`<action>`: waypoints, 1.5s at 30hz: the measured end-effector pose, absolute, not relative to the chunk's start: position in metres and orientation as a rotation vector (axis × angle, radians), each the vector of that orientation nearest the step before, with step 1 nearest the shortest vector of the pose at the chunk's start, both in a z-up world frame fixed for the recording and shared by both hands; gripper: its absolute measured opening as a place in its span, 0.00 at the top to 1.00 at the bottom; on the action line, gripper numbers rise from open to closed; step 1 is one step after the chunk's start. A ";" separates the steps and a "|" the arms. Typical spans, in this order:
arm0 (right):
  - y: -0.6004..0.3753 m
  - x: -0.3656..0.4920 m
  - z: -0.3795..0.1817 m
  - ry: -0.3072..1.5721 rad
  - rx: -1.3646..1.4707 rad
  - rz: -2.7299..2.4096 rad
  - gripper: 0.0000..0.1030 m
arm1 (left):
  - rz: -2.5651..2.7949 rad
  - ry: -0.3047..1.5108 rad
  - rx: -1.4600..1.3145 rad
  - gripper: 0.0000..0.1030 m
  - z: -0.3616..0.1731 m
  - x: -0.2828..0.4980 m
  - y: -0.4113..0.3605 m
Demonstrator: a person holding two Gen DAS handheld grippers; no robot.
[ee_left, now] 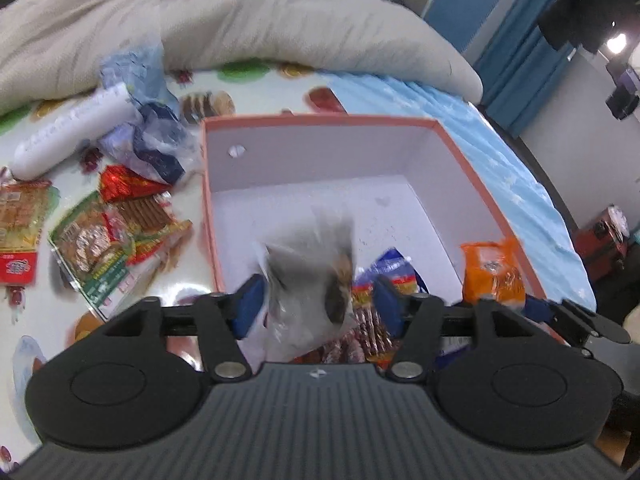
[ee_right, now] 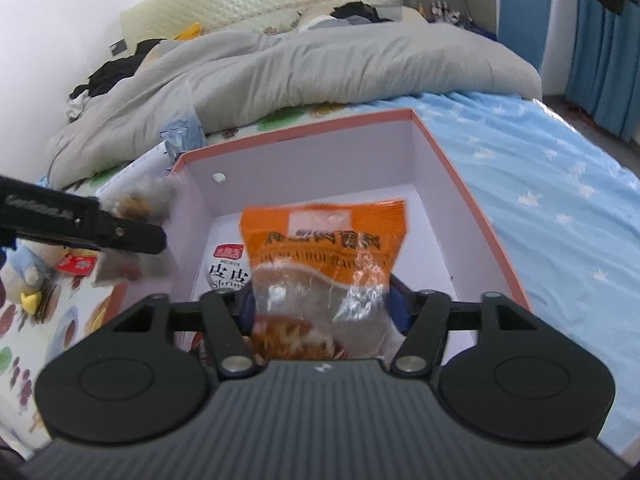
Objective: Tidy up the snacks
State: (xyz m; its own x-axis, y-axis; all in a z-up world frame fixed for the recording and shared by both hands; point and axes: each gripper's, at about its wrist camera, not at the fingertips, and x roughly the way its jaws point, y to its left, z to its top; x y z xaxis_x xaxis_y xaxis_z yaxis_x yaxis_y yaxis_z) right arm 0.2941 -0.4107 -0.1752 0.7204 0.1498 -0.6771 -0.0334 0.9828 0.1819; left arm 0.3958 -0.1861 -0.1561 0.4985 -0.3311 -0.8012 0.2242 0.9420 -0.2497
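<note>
Two packets above the box [ee_left: 320, 120], for stowing: left gripper [ee_left: 318, 304] wide, grey packet [ee_left: 308, 280] loose within; right gripper [ee_right: 324, 308], at its 3 o'clock, wide around orange packet [ee_right: 320, 240], grip unclear.

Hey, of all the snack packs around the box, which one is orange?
The orange pack between the right tool's fingers, over the pink-rimmed box. The left tool's pack is clear and grey instead.

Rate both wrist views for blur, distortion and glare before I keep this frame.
Left wrist view: the clear packet between the left claw fingers is smeared by motion; the snacks beside the box are soft.
Right wrist view: the orange packet shows glare and blurred lettering.
Both views: fisheye bends the edges.
</note>
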 end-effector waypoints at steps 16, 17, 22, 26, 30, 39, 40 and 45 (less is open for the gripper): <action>-0.406 0.268 -0.150 0.658 0.164 0.116 0.19 | -0.349 0.812 -0.124 0.27 -0.122 0.355 -0.164; -0.404 0.267 -0.150 0.651 0.166 0.118 0.19 | -0.328 0.783 -0.121 0.27 -0.120 0.350 -0.161; -0.392 0.262 -0.158 0.657 0.144 0.109 0.19 | -0.281 0.740 -0.135 0.27 -0.119 0.339 -0.142; -0.382 0.251 -0.157 0.637 0.142 0.124 0.19 | -0.276 0.722 -0.145 0.27 -0.119 0.326 -0.129; -0.371 0.238 -0.152 0.609 0.124 0.128 0.19 | -0.303 0.707 -0.114 0.27 -0.117 0.310 -0.123; -0.351 0.212 -0.142 0.547 0.113 0.177 0.19 | -0.305 0.668 -0.127 0.27 -0.114 0.270 -0.104; -0.350 0.209 -0.141 0.549 0.112 0.165 0.19 | -0.308 0.673 -0.124 0.27 -0.115 0.267 -0.103; -0.340 0.193 -0.137 0.526 0.127 0.175 0.19 | -0.302 0.683 -0.123 0.27 -0.116 0.249 -0.095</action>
